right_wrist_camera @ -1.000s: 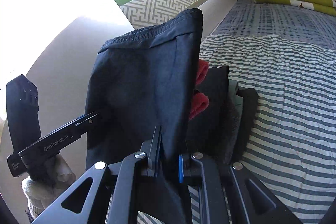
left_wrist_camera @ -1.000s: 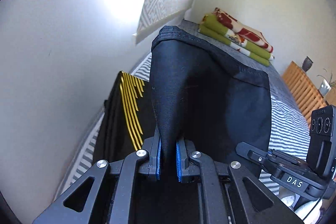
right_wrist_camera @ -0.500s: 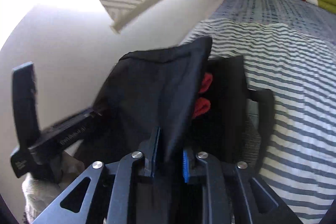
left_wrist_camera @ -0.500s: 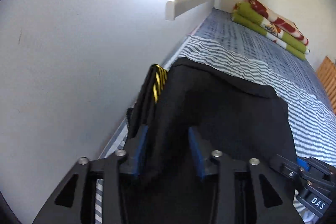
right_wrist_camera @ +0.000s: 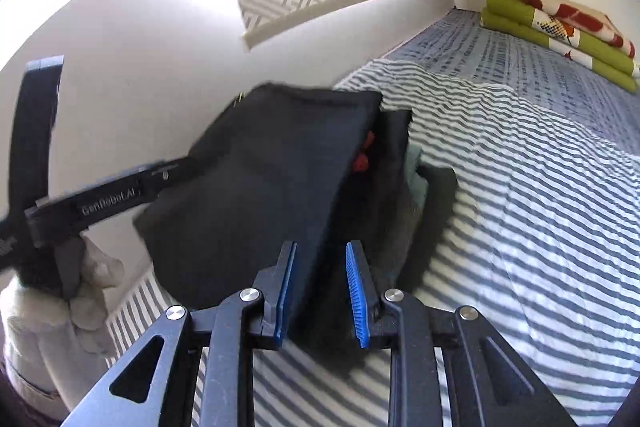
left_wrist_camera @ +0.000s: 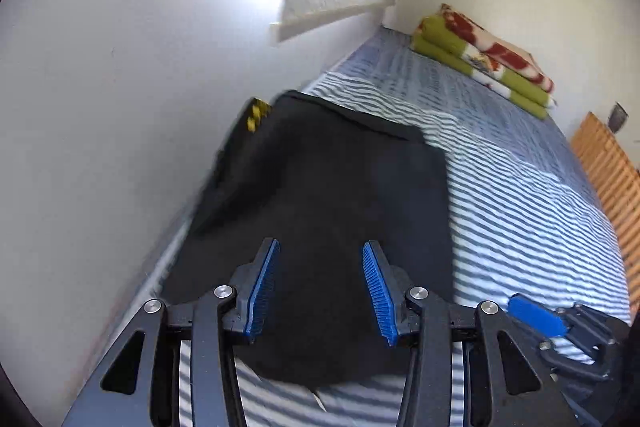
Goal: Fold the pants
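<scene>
Now, release phase. Left gripper (left_wrist_camera: 318, 289) at 6 o'clock in its own view: fingers (left_wrist_camera: 262, 287) well apart, nothing pinched, the folded black pants (left_wrist_camera: 332, 195) lying flat under and between them. Right gripper (right_wrist_camera: 322, 293) at 6 o'clock in the right view: fingers (right_wrist_camera: 286, 291) parted less widely, the pants' right edge standing in the gap; the left pad looks close to the cloth, and I cannot tell if it touches. I judge it as let go, not clamped.

Pants sit on the striped bed (left_wrist_camera: 520, 211), close to the wall, folded into a compact rectangle whose far hem reaches toward 12 o'clock. A gloved hand (right_wrist_camera: 60, 307) at 8 o'clock in the right view carries the left gripper's handle.

Just beyond, the pants overlap a pile of other clothes (right_wrist_camera: 400, 163): a black piece with yellow stripes (left_wrist_camera: 256, 113) at 11 o'clock in the left view, red and teal bits at 1 o'clock in the right view. Far end, 1 to 2 o'clock: folded green blanket (left_wrist_camera: 484, 63) against the wall.

Doing this step well, my judgement: spread the right fingers fully before pulling back, so the ribbed pads do not drag the top layer and undo the fold. Withdraw both grippers straight back along the fingers, low and even. Right edge looks raised; a light press may be needed to flatten it.
</scene>
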Available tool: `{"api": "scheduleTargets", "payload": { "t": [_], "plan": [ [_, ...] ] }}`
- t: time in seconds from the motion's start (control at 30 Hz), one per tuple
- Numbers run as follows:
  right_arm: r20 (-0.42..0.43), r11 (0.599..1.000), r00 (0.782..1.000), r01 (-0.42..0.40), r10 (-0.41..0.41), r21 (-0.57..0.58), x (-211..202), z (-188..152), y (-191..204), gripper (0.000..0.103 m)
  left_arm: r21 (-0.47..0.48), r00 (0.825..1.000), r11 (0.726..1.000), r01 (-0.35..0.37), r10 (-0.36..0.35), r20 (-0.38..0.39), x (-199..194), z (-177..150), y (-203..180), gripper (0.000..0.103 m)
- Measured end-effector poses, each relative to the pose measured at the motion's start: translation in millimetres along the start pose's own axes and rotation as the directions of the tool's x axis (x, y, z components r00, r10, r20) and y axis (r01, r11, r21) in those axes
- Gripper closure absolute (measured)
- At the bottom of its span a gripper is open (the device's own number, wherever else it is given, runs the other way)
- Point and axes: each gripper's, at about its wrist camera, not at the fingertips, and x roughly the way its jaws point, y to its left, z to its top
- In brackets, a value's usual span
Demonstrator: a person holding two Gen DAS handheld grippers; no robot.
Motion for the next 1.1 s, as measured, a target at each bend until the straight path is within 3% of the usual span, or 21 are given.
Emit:
{"api": "scheduleTargets", "payload": {
  "t": [0.2, 0.43, 0.63, 0.87, 1.1],
  "plan": [
    [-0.022, 0.997, 0.997, 0.074, -0.074, 0.015, -75, -75, -26, 0.08, 0.071, 0.997, 0.995, 0.067, -0.069, 0.017, -61, -60, -86, 0.054],
    [0.065, 0.978, 0.976, 0.202, -0.206, 0.059, -191, -143, -58, 0.077, 0.148, 0.983, 0.974, 0.174, -0.18, 0.029, -164, -150, -178, 0.049],
    [0.154, 0.936, 0.924, 0.341, -0.35, 0.083, -277, -208, -81, 0.065, 0.182, 0.968, 0.954, 0.237, -0.249, 0.042, -228, -217, -238, 0.044],
    [0.194, 0.875, 0.856, 0.447, -0.478, 0.184, -334, -278, -107, 0.049, 0.274, 0.964, 0.929, 0.249, -0.264, 0.02, -272, -296, -295, 0.036],
    [0.164, 0.833, 0.832, 0.473, -0.529, 0.287, -363, -331, -121, 0.039, 0.276, 0.965, 0.928, 0.25, -0.26, 0.002, -288, -346, -313, 0.026]
  ]
}}
